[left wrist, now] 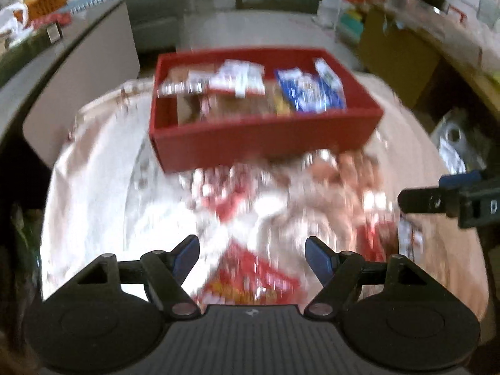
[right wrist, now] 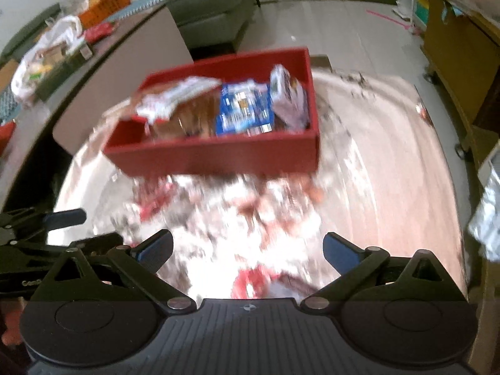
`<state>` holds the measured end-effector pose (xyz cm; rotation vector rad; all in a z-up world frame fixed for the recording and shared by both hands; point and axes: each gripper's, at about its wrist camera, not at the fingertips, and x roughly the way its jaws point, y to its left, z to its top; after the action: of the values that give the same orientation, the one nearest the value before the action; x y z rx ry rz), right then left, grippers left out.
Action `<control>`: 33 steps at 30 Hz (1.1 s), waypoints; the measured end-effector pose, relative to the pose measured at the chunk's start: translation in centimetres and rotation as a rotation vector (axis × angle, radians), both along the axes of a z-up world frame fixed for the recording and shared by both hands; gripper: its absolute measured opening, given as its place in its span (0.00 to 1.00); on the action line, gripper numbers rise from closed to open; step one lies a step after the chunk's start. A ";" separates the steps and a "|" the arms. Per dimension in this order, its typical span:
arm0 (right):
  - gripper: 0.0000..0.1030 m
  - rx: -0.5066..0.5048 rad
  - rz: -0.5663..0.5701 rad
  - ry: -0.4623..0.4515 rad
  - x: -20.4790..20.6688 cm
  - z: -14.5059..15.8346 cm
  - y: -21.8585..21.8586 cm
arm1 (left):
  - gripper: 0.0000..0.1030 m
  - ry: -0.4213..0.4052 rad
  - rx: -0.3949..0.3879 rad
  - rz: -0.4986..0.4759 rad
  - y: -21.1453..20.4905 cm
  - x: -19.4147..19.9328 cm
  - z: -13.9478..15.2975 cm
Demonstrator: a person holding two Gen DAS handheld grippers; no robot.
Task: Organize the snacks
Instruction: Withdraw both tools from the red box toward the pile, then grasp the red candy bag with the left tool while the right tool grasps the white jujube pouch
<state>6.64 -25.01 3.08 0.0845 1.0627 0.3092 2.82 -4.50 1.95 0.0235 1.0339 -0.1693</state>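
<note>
Sofa [right wrist: 215,15] shows clearly in right wrist view only.

Both grippers, the left gripper [left wrist: 251,254] and the right gripper [right wrist: 248,248], share one build: black linkage arms, silver pivot screws, blue finger pads [left wrist: 186,256], ribbed grey housing [right wrist: 247,337].

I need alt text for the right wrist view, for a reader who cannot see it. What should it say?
A red box holding snack packets, one blue, stands on a round table above a blurred heap of loose snacks. The open, empty right gripper points at the heap, with the left gripper at the left edge.
</note>
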 end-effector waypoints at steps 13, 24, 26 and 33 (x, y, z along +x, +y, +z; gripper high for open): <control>1.00 0.007 0.048 0.092 -3.3 -2.6 -1.0 | 0.66 0.140 0.159 -0.140 -0.7 -0.6 -5.0; 1.00 -0.031 -0.039 0.209 -2.1 -6.7 -1.7 | 0.53 0.149 0.160 -0.127 -1.7 -1.0 -5.4; 1.00 -0.065 -0.039 0.202 -2.0 -7.2 -0.9 | 0.53 0.155 0.152 -0.128 -1.9 -0.8 -5.5; 1.00 -0.154 -0.127 0.130 -3.1 -7.9 1.1 | 0.54 0.176 0.132 -0.118 -1.9 -0.7 -5.6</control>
<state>3.59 -23.87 -4.79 0.0338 1.2007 0.1075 2.11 -6.41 -3.62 0.1921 1.2191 -0.2130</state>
